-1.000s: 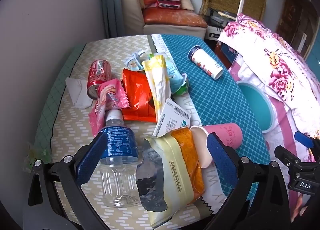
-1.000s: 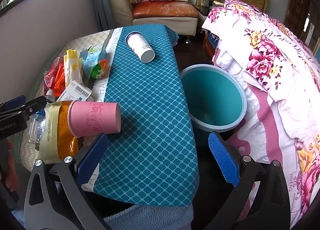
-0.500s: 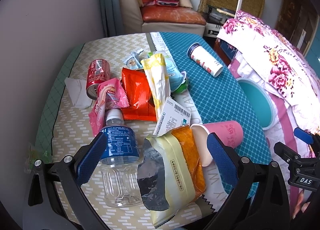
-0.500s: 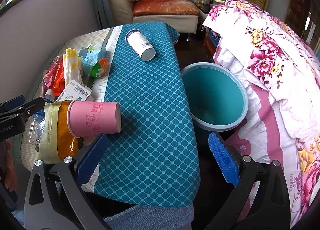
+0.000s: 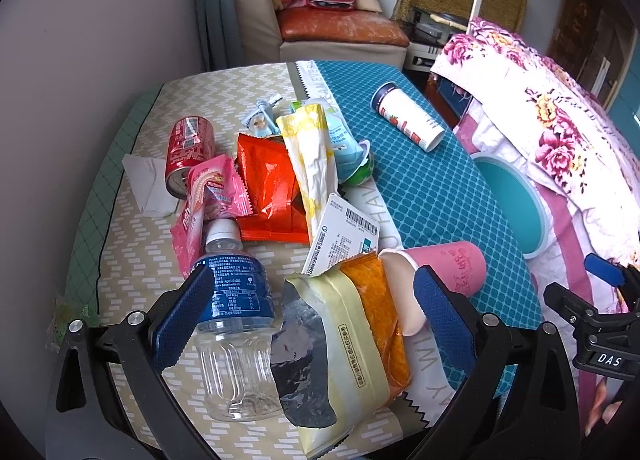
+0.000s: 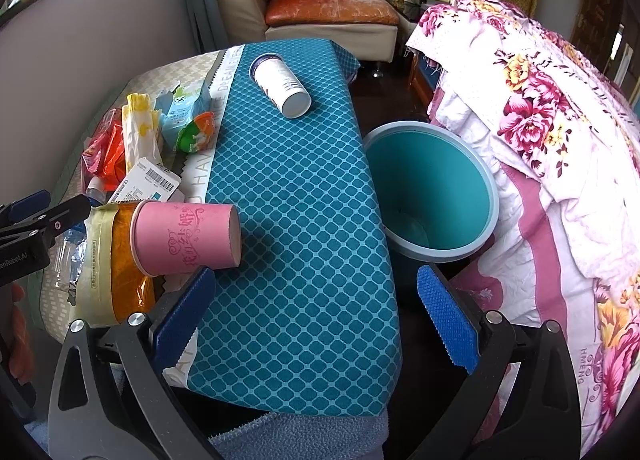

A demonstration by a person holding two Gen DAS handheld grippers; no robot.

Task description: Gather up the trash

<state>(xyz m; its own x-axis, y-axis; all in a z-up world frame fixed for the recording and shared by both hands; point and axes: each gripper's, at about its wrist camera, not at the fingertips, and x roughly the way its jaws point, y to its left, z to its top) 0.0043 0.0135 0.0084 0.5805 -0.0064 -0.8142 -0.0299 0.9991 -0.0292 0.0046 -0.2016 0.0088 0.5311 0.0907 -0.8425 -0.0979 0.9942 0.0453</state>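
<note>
Pink cup (image 6: 186,238) lies between snack bag (image 6: 120,260) and bin (image 6: 432,195).

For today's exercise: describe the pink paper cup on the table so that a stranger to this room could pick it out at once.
Start at the teal bin beside the table. On the blue diamond-patterned cloth nearest it, two cups lie on their sides. The pink paper cup is the near one, its rim against an orange-and-yellow snack bag; the white cup lies at the far end.

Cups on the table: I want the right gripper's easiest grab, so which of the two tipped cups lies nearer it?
The pink cup, on its side just beyond the right gripper; the white cup lies at the far end.
</note>
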